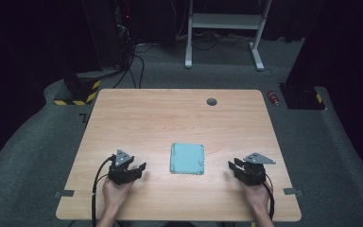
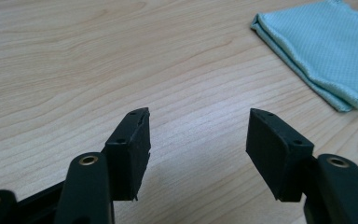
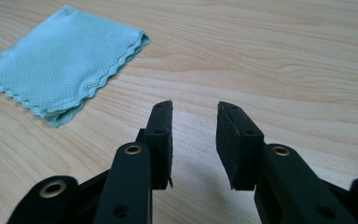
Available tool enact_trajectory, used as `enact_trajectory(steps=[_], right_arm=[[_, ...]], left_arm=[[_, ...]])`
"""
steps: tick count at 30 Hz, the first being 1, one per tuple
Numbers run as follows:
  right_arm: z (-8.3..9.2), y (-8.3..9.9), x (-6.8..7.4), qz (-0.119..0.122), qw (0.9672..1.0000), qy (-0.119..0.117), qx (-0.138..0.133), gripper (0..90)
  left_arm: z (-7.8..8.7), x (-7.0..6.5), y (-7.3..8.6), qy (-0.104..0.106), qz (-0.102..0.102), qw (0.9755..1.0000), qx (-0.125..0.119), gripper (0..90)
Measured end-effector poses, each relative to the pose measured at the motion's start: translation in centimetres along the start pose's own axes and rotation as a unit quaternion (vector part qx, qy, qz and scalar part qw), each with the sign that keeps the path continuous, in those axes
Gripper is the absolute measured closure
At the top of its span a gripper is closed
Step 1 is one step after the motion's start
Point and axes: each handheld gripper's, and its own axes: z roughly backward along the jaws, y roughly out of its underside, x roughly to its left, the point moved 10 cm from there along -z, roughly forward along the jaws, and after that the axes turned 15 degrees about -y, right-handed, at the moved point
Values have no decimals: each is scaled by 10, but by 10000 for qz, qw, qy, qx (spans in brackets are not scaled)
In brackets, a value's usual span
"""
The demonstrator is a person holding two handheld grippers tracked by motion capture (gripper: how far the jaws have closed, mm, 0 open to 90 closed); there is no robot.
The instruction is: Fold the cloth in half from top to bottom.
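Note:
A folded teal cloth (image 1: 187,158) lies flat near the middle of the wooden table (image 1: 170,113), a little toward the front. My left gripper (image 1: 141,169) rests on the table to the cloth's left, open and holding nothing. In the left gripper view the jaws (image 2: 199,114) stand wide apart over bare wood, with the cloth (image 2: 321,51) off to the upper right. My right gripper (image 1: 231,165) sits to the cloth's right, also open and holding nothing. In the right gripper view its jaws (image 3: 194,105) have a narrower gap, and the cloth (image 3: 60,60) lies at the upper left.
A small dark grommet (image 1: 211,101) is set into the table near the far edge. Grey tape tabs (image 1: 64,193) (image 1: 292,191) mark the front corners. Beyond the table are a yellow-black striped base (image 1: 78,94), cables and a white desk frame (image 1: 224,28).

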Motion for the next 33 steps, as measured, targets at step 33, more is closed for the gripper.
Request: enact_trajectory(steps=[33], right_arm=[[-5, 21, -13, 208, 9978, 400, 492, 543]], left_arm=[[-13, 13, 15, -415, -42, 9989, 212, 339]])
